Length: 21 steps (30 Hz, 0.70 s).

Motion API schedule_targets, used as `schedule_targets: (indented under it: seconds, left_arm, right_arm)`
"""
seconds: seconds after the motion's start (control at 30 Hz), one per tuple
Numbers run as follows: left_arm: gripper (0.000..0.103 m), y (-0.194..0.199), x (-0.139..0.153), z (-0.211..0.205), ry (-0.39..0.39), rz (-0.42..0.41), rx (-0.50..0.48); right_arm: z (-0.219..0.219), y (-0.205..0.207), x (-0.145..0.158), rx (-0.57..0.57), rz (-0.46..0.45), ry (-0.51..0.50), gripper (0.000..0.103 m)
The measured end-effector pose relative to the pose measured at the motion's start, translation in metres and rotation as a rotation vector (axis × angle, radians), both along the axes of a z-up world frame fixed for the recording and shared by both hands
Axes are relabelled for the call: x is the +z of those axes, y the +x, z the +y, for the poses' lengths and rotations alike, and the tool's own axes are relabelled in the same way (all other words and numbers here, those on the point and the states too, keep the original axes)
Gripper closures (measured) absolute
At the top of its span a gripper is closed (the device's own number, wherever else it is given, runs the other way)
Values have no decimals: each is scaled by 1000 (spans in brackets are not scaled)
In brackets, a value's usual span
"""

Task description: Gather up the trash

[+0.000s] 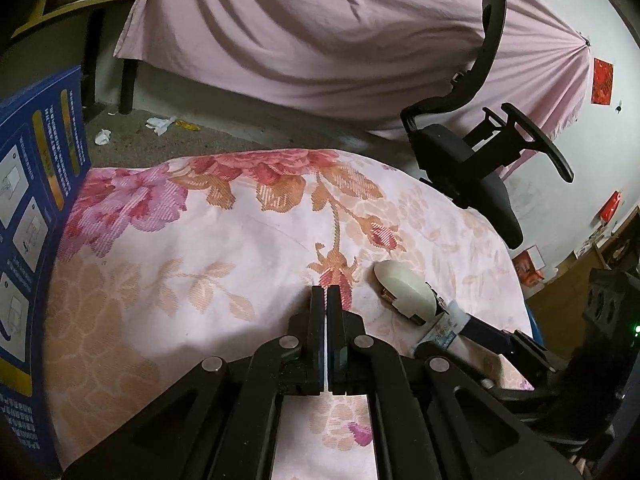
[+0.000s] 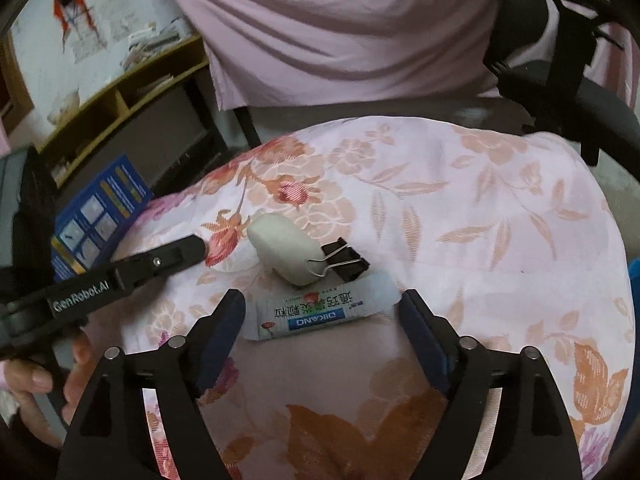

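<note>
The sachet (image 2: 323,312) is being lined up between the spread right tool (image 2: 322,306), with the left tool (image 1: 325,294) pressed together empty, and a closing pinch is being called for next.

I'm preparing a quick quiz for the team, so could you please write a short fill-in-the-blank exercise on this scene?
1. The jaws of the left gripper are ____.
2. The sachet lies between the fingers of the ____ gripper.
3. The black binder clip touches the white ____.
4. All three small items lie on a ____ cloth.

Missing words: shut; right; eraser; floral
</note>
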<state>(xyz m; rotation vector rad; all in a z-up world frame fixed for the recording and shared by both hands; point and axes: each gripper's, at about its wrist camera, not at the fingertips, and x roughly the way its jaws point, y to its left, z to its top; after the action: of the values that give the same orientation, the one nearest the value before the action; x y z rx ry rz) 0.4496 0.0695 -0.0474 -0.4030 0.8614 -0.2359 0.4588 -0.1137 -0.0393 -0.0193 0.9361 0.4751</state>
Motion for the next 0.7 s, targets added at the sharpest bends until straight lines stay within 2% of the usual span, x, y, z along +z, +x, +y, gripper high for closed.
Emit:
schedule_targets:
  seconds: [0.03,0.13,0.2,0.3,0.37,0.5,0.7]
  left_arm:
    - [102,0,1,0,1,-1,-1]
    - [94,0,2,-6,0,-11,-16]
    - [73,0,5,-13,3,-33,-34]
    - [52,-3,9,-28,17,-79,-57]
    - [50,1,9,-41,59,-78,-71]
    - [50,8,6,-68,142,-65,-119]
    - [50,16,-3,-109,343,-54,-191]
  right_arm:
    - [1,-1,0,2,-4,-20,25]
    - [-5,-7,0,10,-24,-83,45]
    - [-22,-7,2,-10,-16,-64,65]
    - [-49,-4,2,-49,-5,-24,78]
    - [-60,-3,3,-60,5,3,83]
    - [-84,-4,5,-74,2,12,84]
    - [-100,-7,6,-73,14,83,84]
